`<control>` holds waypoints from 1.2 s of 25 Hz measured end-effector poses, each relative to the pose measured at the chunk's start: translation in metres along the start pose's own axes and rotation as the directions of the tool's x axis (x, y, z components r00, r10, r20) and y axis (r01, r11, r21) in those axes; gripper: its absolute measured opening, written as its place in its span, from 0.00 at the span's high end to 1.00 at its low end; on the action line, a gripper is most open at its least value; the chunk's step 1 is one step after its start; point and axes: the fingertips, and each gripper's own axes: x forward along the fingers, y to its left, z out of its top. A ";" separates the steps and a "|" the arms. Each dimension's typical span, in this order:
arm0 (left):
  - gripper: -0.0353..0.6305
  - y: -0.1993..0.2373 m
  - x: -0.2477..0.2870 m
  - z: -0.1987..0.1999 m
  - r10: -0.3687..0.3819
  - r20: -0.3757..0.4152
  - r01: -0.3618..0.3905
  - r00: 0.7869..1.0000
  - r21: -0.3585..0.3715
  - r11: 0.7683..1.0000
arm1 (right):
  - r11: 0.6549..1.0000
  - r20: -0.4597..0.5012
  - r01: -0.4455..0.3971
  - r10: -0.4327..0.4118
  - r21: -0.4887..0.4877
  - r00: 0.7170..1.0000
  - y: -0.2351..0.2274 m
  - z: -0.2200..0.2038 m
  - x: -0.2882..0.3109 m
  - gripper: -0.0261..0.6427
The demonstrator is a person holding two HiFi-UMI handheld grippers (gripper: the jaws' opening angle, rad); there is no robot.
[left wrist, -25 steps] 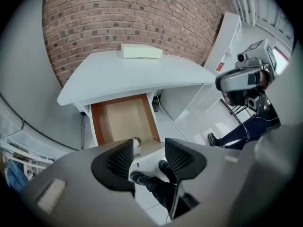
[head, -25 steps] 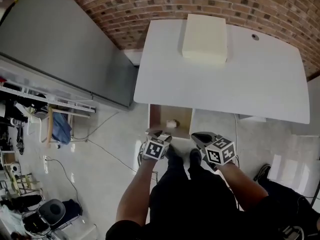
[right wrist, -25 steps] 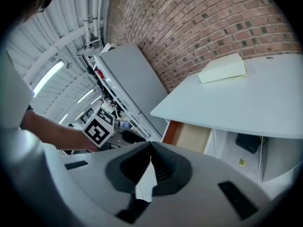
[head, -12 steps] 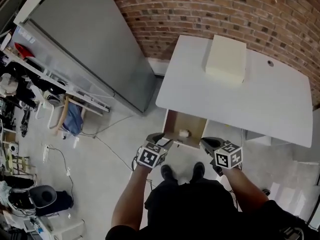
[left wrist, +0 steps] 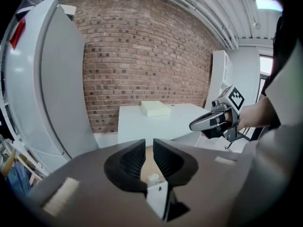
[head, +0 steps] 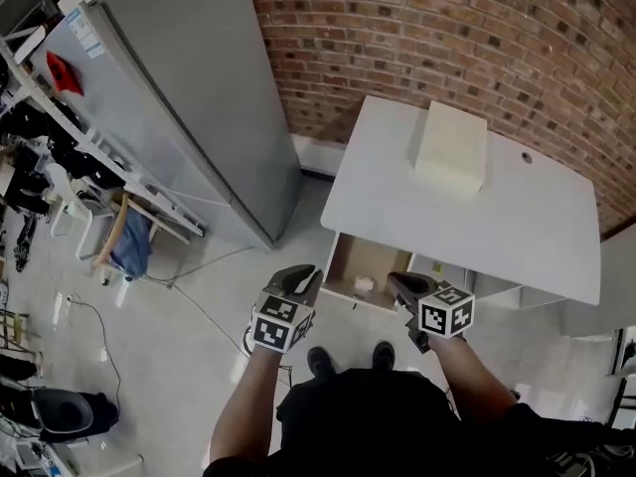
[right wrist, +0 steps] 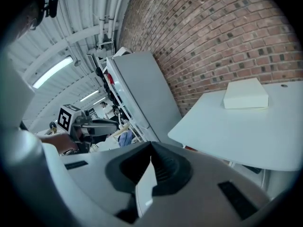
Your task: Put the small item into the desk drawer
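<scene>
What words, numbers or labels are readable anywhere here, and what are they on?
No text can be read for certain.
Sticker on the grey cabinet: print too small to read.
Left cube and right cube: black-and-white square patterns, no letters.
White box on the desk: blank.
</scene>
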 end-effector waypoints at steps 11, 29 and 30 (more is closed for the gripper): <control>0.93 0.050 -0.059 0.038 0.005 0.217 0.003 0.976 -0.036 0.999 | 0.996 0.063 0.044 -0.039 -0.078 0.997 0.057 0.038 0.020 0.94; 0.93 0.083 -0.099 0.054 0.014 0.312 0.001 0.950 -0.048 0.999 | 0.984 0.210 0.069 -0.034 -0.162 0.977 0.095 0.090 -0.001 0.94; 0.93 0.085 -0.100 0.056 0.026 0.314 -0.007 0.949 -0.061 0.998 | 0.982 0.219 0.066 -0.026 -0.175 0.975 0.094 0.095 -0.001 0.94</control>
